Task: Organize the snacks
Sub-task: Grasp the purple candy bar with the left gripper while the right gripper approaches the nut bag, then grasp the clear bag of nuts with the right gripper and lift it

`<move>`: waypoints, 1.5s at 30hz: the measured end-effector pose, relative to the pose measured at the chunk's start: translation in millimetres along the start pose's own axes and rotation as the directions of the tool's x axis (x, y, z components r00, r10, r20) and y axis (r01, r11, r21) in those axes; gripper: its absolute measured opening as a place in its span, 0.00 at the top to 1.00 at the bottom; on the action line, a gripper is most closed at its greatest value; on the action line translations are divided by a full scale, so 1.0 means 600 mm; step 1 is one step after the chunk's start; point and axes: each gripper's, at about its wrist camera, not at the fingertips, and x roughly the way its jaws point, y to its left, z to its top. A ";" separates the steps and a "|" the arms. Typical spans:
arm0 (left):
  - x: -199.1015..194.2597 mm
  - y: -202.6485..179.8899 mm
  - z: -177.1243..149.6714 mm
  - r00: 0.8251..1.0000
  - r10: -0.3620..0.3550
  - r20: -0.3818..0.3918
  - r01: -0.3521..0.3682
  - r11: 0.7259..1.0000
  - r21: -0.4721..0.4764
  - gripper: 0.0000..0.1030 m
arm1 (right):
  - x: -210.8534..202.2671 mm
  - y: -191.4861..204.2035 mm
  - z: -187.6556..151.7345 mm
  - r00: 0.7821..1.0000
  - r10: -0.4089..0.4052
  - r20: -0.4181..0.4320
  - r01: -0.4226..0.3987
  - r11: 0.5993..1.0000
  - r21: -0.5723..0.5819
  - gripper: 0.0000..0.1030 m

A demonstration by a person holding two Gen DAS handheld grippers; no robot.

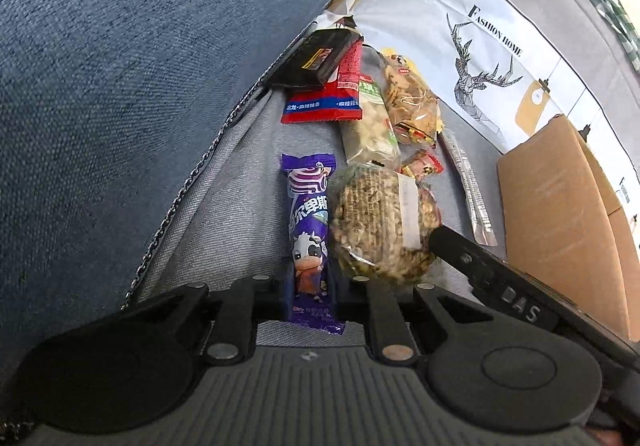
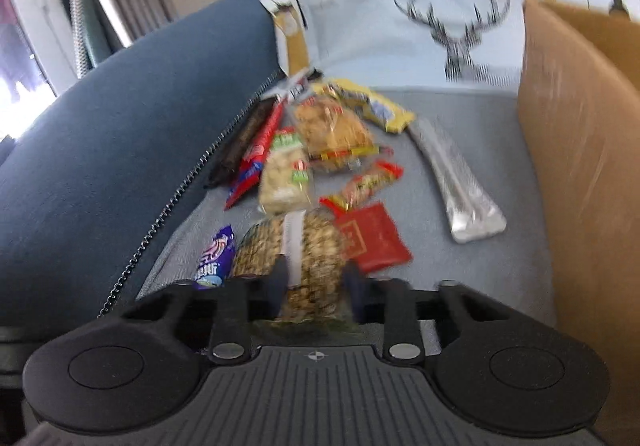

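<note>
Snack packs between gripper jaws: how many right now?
2. The purple cow bar is in the jaws of the left gripper; the round nut pack is in the jaws of the right gripper. Both grips show plainly, nothing hidden.

Right-wrist view motion-blurred; cardboard box (image 2: 580, 165) cut off at right edge.

Both wrist views look down, close, sharing the snack pile (image 1: 376, 149).

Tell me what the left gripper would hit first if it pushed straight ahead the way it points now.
The left gripper is already shut on the purple cow-print snack bar. Pushed straight on, it would probably drive that bar toward the red snack packet and the black packet beyond, though depth is hard to judge.
</note>
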 end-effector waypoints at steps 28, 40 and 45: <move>-0.030 0.037 -0.027 0.994 -0.111 -0.012 0.105 0.963 -0.250 0.85 | -0.098 -0.010 -0.025 0.998 -0.033 0.044 0.036 0.997 -0.062 0.32; -0.026 0.040 -0.018 0.998 -0.066 -0.020 0.058 0.963 -0.264 0.85 | 0.049 -0.019 0.001 0.992 0.088 -0.092 -0.079 0.992 0.103 0.18; -0.025 0.041 -0.016 0.998 -0.066 -0.024 0.058 0.962 -0.268 0.85 | 0.048 0.001 0.006 0.993 0.095 -0.072 -0.093 0.995 0.030 0.43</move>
